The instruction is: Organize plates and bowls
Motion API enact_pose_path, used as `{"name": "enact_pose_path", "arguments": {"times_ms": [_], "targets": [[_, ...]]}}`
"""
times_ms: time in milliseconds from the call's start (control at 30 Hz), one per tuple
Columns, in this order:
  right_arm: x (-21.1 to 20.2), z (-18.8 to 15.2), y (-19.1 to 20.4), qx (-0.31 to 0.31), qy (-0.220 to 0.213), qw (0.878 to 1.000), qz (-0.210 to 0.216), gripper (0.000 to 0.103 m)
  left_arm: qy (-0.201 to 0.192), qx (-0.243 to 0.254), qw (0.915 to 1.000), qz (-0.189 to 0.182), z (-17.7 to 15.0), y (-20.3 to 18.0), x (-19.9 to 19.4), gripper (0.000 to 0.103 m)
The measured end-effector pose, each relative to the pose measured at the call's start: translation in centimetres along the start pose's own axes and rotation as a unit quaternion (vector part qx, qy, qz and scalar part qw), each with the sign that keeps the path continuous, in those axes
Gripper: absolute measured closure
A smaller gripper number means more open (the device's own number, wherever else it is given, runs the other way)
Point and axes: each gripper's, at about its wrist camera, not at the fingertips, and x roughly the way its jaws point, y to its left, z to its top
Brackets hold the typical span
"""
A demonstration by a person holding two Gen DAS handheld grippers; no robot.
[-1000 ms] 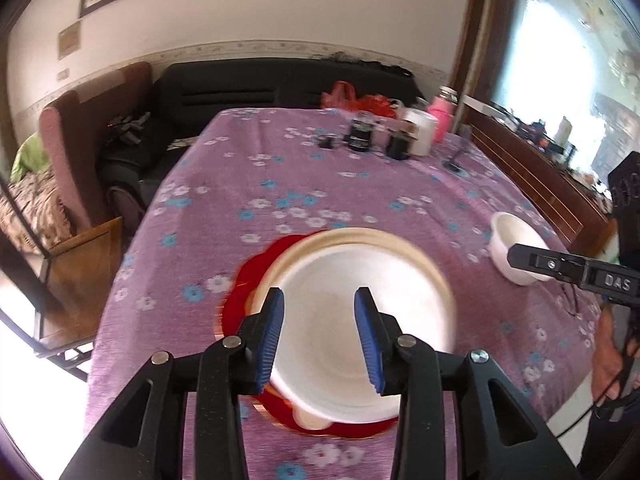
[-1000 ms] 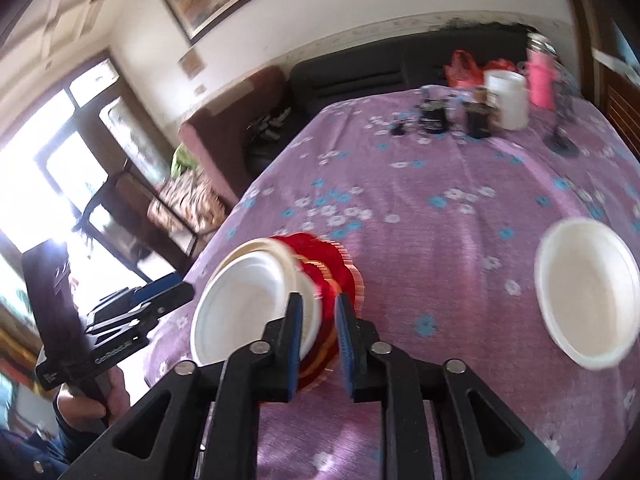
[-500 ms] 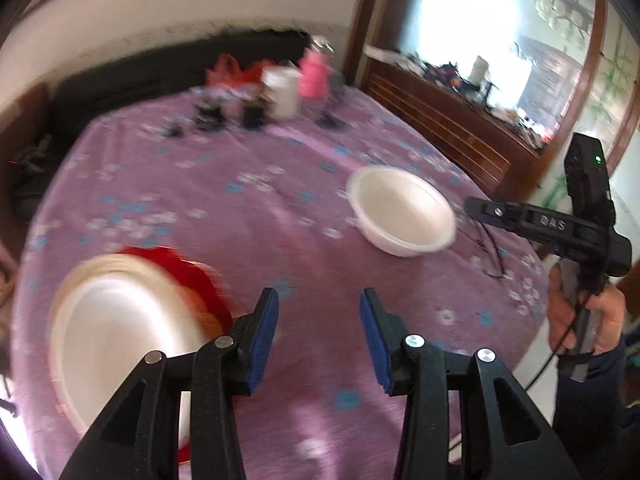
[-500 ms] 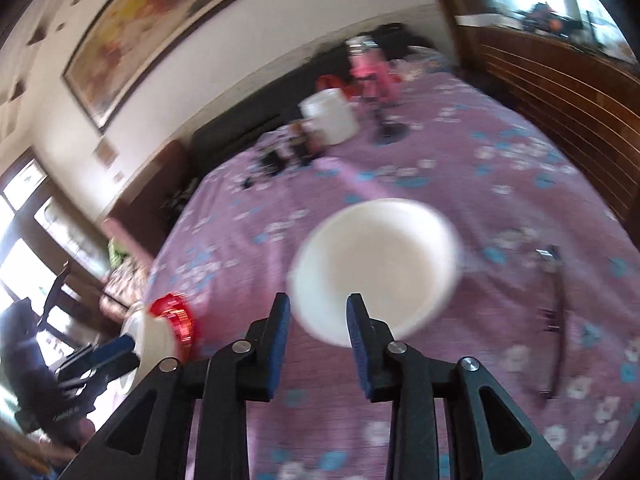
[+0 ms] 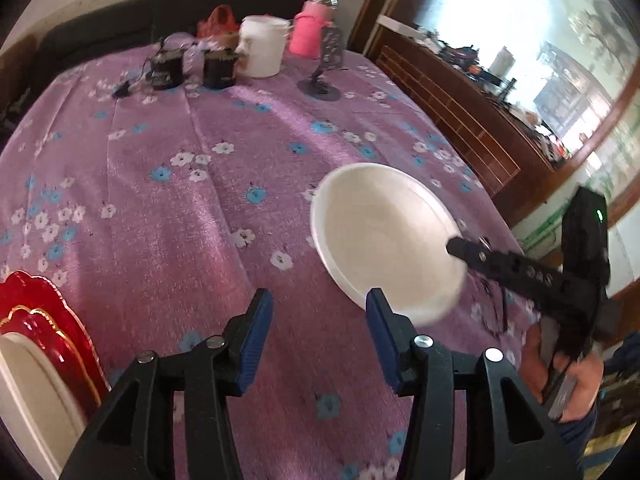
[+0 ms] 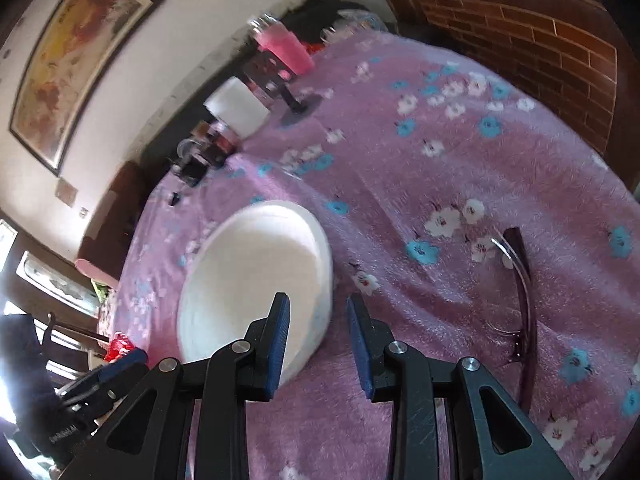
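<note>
A white bowl (image 5: 384,236) sits on the purple flowered tablecloth, right of centre. My left gripper (image 5: 318,312) hovers just short of its near rim, jaws opening, nothing between them. My right gripper (image 6: 318,312) straddles the rim of the bowl (image 6: 256,276): one finger over the inside, the other outside. Its jaws are closing with the wall between them, and a gap still shows at the outer pad. In the left wrist view the right gripper (image 5: 456,246) reaches the bowl's right rim. A red scalloped plate (image 5: 44,320) with a white plate (image 5: 24,392) on it lies at the far left.
Folded glasses (image 6: 520,300) lie on the cloth right of the bowl. At the table's far end stand a white jar (image 5: 262,46), a pink bottle (image 5: 310,32), two dark cups (image 5: 218,66) and a small stand (image 5: 324,64). A wooden cabinet (image 5: 460,112) runs along the right.
Both views swung from the plate stack at the left to the white bowl. The right gripper came up to the bowl's rim. The left jaws spread wider.
</note>
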Motion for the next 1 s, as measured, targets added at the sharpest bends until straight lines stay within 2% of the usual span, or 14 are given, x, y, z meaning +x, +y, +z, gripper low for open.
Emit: {"name": "enact_pose_path", "arguments": {"times_ms": [33, 67, 200, 300, 433, 600, 700, 800, 1000], "targets": [[0.2, -0.1, 0.0, -0.001, 0.004, 1.0, 0.007, 0.09, 0.003, -0.007, 0.9999, -0.007, 0.3, 0.3, 0.4, 0.053], [0.2, -0.2, -0.1, 0.002, 0.003, 1.0, 0.01, 0.093, 0.004, -0.016, 0.9998, -0.01, 0.6, 0.5, 0.9, 0.053], [-0.8, -0.8, 0.0, 0.007, 0.001, 0.999, 0.031, 0.096, 0.006, -0.031, 0.9994, -0.011, 1.9, 1.0, 3.0, 0.054], [-1.8, -1.5, -0.1, 0.008, 0.004, 0.999, 0.042, 0.096, 0.018, -0.036, 0.9989, -0.023, 2.2, 1.0, 4.4, 0.084], [-2.4, -2.2, 0.2, 0.002, 0.005, 0.999, 0.041, 0.096, 0.026, -0.016, 0.999, -0.032, 1.5, 0.1, 5.2, 0.094], [-3.1, -2.8, 0.3, -0.002, 0.004, 0.999, 0.04, 0.096, 0.009, 0.008, 0.9997, -0.022, 0.5, -0.5, 4.1, 0.094], [-3.9, -3.1, 1.0, -0.01, 0.003, 0.999, 0.047, 0.096, -0.014, 0.034, 0.9993, -0.001, -0.1, -1.3, 2.0, 0.094], [-5.2, -3.5, 2.7, -0.033, -0.004, 0.998, 0.048, 0.096, -0.038, 0.056, 0.9976, 0.017, -0.7, -1.9, -0.5, 0.093], [-7.2, -4.0, 6.2, -0.076, -0.01, 0.995, 0.06, 0.096, -0.066, 0.058, 0.9959, 0.024, -1.5, -1.4, -4.8, 0.093]]}}
